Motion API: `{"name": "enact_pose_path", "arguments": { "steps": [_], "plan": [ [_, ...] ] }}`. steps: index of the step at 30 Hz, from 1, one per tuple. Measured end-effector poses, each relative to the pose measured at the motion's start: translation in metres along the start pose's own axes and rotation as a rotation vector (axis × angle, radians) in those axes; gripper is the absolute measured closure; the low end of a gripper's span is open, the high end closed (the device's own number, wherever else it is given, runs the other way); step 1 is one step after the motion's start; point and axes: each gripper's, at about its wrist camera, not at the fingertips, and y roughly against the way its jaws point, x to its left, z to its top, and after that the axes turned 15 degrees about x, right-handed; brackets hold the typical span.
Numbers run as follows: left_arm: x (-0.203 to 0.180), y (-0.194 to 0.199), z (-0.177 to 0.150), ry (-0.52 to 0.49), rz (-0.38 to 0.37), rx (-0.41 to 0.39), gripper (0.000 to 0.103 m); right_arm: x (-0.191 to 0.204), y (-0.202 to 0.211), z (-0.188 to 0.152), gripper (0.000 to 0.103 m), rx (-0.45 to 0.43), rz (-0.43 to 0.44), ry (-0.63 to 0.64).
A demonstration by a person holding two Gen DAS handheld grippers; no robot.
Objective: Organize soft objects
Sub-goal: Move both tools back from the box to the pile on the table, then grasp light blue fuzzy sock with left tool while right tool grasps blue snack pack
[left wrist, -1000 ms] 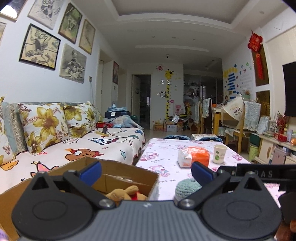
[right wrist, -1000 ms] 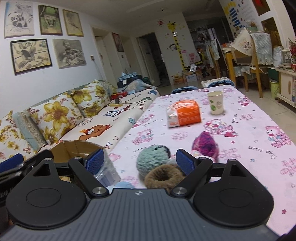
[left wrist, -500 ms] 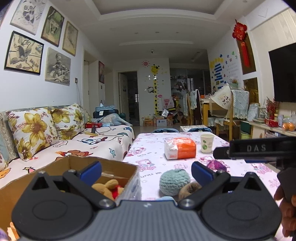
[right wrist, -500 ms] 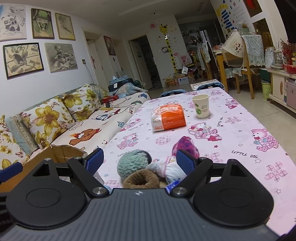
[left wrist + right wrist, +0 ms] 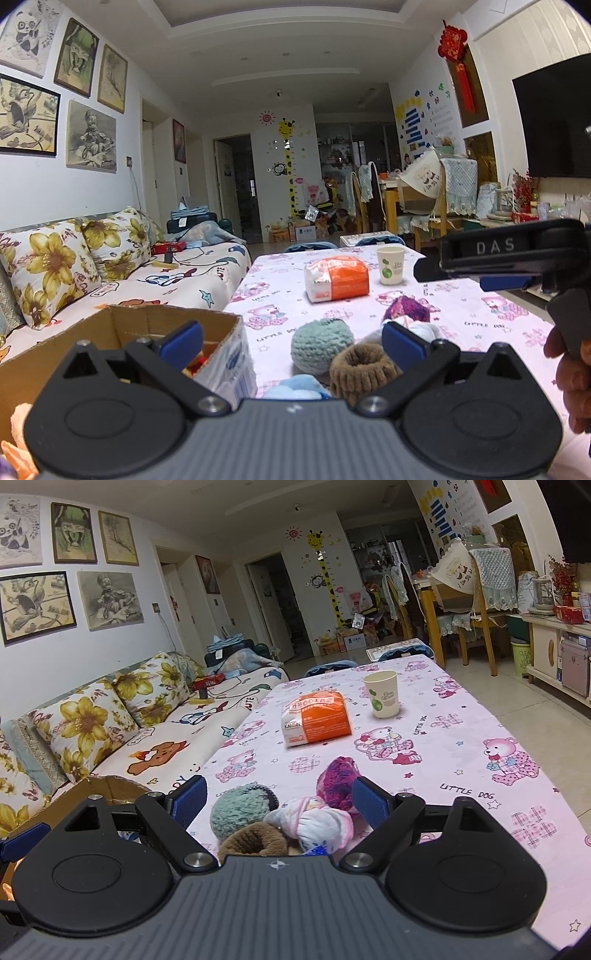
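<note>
Hand [image 5: 574, 384] only in left view

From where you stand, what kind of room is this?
Most likely a family living room in a home: a sofa with flowered cushions, a child's giraffe height chart on the wall, and a table under a teddy-bear cloth.

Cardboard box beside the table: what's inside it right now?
In the left wrist view, the cardboard box is open-topped. Only a bit of red and tan plush shows past the left tongs; the tongs' body covers the rest of the interior.
</note>
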Motion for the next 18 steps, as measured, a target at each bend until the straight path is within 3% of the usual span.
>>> {"name": "enact_pose_path", "arguments": {
  "steps": [18],
  "plan": [
    [-0.028,-0.014,-0.007,-0.063,-0.023,0.075,0.001,-0.023,-0.006,-0.001,0.000,0.023,-0.058,-0.061]
  ]
}}
